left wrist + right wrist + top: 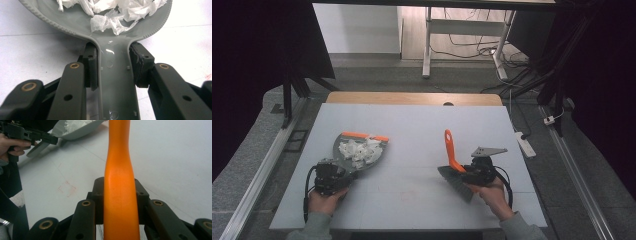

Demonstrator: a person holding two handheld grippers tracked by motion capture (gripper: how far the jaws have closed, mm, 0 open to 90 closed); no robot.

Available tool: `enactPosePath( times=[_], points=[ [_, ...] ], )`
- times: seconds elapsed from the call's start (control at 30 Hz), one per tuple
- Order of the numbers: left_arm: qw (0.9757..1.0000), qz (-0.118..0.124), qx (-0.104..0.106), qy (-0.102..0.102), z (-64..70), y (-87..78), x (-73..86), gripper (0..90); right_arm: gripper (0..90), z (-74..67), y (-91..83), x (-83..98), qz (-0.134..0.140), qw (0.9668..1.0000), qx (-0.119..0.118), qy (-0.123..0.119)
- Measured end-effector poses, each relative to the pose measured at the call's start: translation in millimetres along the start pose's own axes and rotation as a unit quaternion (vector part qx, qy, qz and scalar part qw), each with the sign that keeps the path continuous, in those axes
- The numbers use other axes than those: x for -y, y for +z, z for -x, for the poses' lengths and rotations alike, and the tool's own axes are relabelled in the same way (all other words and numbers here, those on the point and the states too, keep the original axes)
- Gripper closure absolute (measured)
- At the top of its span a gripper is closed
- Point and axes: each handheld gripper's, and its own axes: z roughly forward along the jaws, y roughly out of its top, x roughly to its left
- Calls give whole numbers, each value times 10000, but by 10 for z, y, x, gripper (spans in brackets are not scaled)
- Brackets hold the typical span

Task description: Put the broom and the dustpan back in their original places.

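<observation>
A grey dustpan (357, 152) with an orange front lip lies on the white table, left of centre, and holds several crumpled white paper scraps (358, 149). My left gripper (343, 172) is shut on the dustpan's handle (116, 75), its pads pressed on both sides, with the scraps (112, 15) just ahead. To the right, my right gripper (467, 172) is shut on the orange handle (120, 185) of a small brush (453, 155). The brush's dark bristle head (457, 181) rests near the table's front. The handle points away from me.
The white table top (412, 125) has a wooden strip along its far edge. A faint reddish mark (67, 188) sits between the two tools. A white power strip (526, 144) lies on the floor to the right; table legs and cables stand beyond.
</observation>
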Motion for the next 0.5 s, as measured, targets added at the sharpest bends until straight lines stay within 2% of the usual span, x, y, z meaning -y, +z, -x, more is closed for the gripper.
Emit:
enactPosePath(
  times=[0.17, 0.37, 0.5],
  points=[
    [9999, -42, -97, -64, 2, 50, -6, 618, 701, 74, 35, 24, -153, 9998, 51, 125],
    [9997, -107, -187, -102, 19, 108, -13, 618, 701, 188, 64, 15, -297, 9987, 222, 348],
    [9996, -98, -216, -132, 30, 118, -18, 617, 700, 279, 91, 7, -411, 9976, 219, 504]
  ],
)
